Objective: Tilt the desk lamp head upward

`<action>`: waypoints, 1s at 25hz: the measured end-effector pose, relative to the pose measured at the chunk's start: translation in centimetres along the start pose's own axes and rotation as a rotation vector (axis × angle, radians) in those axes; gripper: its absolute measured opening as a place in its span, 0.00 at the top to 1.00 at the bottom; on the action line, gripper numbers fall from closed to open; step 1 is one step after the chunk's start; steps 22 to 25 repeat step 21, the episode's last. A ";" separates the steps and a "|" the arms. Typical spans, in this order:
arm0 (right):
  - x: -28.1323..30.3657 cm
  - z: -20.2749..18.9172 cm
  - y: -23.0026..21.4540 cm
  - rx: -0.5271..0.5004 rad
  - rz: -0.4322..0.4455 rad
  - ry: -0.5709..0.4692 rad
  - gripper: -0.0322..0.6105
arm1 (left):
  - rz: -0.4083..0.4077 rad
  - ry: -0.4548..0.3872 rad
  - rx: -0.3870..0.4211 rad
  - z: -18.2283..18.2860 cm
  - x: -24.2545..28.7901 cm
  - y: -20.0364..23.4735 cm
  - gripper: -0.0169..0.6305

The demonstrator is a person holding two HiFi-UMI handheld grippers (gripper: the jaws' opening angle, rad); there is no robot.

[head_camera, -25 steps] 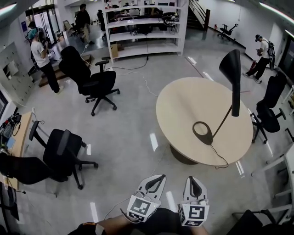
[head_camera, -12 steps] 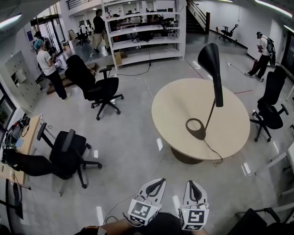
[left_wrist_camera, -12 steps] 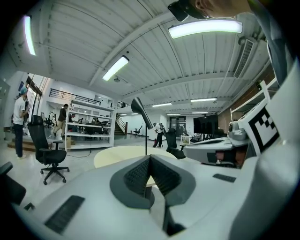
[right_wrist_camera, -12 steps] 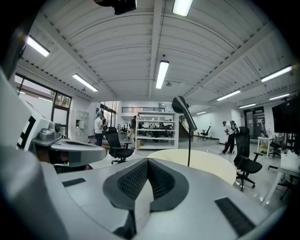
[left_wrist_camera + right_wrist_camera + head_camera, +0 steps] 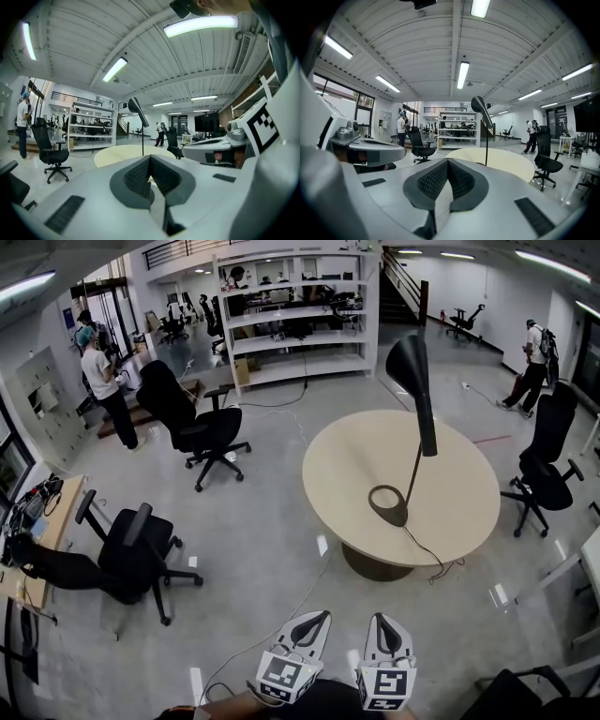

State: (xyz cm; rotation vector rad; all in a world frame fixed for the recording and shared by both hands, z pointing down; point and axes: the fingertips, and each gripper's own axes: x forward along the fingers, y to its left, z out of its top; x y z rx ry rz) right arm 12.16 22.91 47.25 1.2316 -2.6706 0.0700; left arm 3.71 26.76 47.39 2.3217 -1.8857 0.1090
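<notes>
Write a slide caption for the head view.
Shut left gripper and right gripper held low, short of the round table carrying a black desk lamp, head angled downward.

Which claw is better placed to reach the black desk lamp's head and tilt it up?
Probably the right claw: the black cone-shaped lamp head stands ahead to the right, on its side; the left claw is farther.

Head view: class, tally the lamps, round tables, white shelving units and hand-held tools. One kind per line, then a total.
Lamp: 1
Round table: 1
Shelving unit: 1
Tools: 2, the left tool and the right tool
Total: 5
</notes>
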 end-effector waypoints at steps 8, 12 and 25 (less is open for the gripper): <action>-0.6 -0.2 0.0 -0.005 -0.010 0.006 0.93 | -0.004 0.003 0.000 -0.3 -0.1 -0.5 0.90; -0.7 -0.4 0.1 -0.006 -0.006 0.014 0.93 | -0.001 0.005 -0.002 -0.4 -0.3 -0.5 0.90; -1.9 -0.2 1.4 -0.021 0.018 0.008 0.93 | 0.016 -0.008 -0.002 -0.2 -1.9 -1.0 0.90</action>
